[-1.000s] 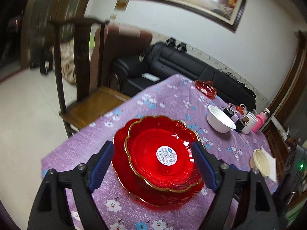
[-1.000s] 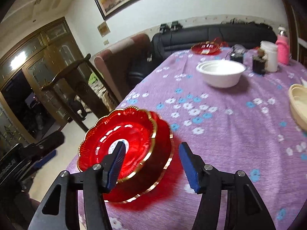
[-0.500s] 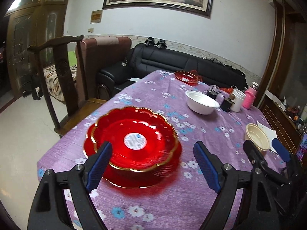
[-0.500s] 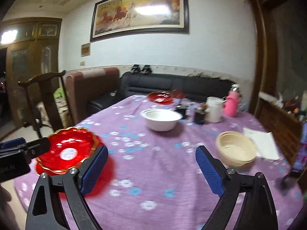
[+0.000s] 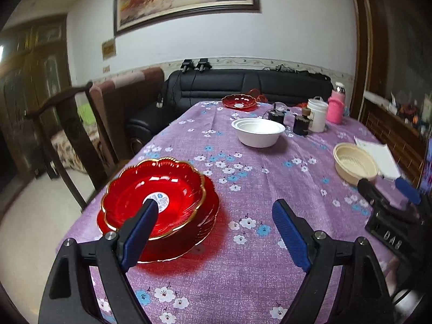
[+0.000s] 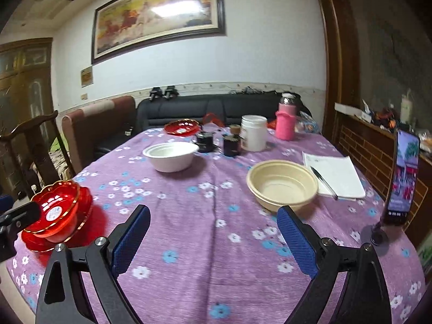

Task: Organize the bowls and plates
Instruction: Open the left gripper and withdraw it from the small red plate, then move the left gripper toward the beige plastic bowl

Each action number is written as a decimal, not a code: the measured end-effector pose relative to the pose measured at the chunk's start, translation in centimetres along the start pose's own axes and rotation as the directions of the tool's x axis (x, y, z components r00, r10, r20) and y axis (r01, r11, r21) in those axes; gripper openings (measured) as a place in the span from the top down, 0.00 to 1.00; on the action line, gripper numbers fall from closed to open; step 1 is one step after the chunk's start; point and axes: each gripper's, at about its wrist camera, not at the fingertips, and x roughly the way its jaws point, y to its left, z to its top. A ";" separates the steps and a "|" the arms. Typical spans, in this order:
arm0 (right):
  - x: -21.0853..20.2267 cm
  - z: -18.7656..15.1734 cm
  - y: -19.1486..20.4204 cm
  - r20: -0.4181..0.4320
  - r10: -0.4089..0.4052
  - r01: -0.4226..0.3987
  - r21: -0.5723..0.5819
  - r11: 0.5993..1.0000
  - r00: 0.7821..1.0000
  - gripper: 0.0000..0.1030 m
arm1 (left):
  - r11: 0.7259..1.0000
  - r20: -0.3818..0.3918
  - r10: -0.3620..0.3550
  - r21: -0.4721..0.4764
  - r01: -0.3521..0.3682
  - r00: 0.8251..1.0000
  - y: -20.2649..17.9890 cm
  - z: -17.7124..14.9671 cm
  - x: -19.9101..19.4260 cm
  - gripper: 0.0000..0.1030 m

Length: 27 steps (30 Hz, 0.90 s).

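Note:
Two stacked red gold-rimmed plates (image 5: 159, 197) sit at the table's near left corner; they also show in the right wrist view (image 6: 58, 210). A white bowl (image 5: 257, 131) (image 6: 170, 155) stands mid-table. A beige bowl (image 5: 355, 166) (image 6: 282, 185) stands at the right. A third red plate (image 5: 239, 102) (image 6: 182, 127) lies at the far end. My left gripper (image 5: 214, 232) is open and empty, just right of the stacked plates. My right gripper (image 6: 214, 240) is open and empty, above the cloth in front of the beige bowl.
A white jar (image 6: 253, 132), a pink bottle (image 6: 286, 120) and dark cups (image 6: 232, 141) stand at the far end. Paper with a pen (image 6: 334, 174) lies beside the beige bowl. A phone on a stand (image 6: 403, 182) is at the right edge. A wooden chair (image 5: 67, 132) stands left.
Both grippers have swung right, away from the stacked red plates. The right gripper now faces the beige bowl. Both stay open and empty.

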 end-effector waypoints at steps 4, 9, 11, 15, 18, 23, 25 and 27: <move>0.9 -0.2 -1.8 -0.039 -0.010 0.011 0.027 1.000 0.999 0.06 | 0.997 -0.017 0.009 0.071 -0.008 1.000 -2.3 -0.1 0.5 0.17; 1.1 -0.3 -3.2 -0.049 -0.032 0.034 0.032 0.999 0.998 0.06 | 0.994 -0.037 0.001 0.113 0.003 0.999 -4.0 -0.2 1.0 0.17; 1.1 -0.4 -3.6 -0.053 -0.041 0.043 0.034 0.999 0.998 0.06 | 0.992 -0.046 0.002 0.125 0.004 0.999 -4.4 -0.2 1.3 0.17; 1.4 -0.4 -4.4 -0.065 -0.048 0.051 0.048 0.998 0.997 0.06 | 0.990 -0.064 0.004 0.140 0.005 0.998 -4.9 -0.3 1.9 0.17; 1.7 -0.4 -4.9 -0.075 -0.051 0.055 0.057 0.997 0.996 0.06 | 0.990 -0.079 0.003 0.143 0.008 0.997 -5.2 -0.5 2.2 0.17; 2.4 -0.2 -5.4 -0.094 -0.056 0.062 0.061 0.996 0.994 0.06 | 0.990 -0.107 -0.005 0.141 0.020 0.994 -5.2 -0.6 3.0 0.17; 2.5 -0.1 -5.5 -0.098 -0.057 0.063 0.062 0.996 0.994 0.06 | 0.990 -0.112 -0.007 0.141 0.023 0.994 -5.2 -0.6 3.1 0.17; 2.6 0.1 -5.5 -0.102 -0.060 0.066 0.060 0.996 0.993 0.06 | 0.989 -0.115 -0.009 0.144 0.026 0.993 -5.3 -0.6 3.3 0.17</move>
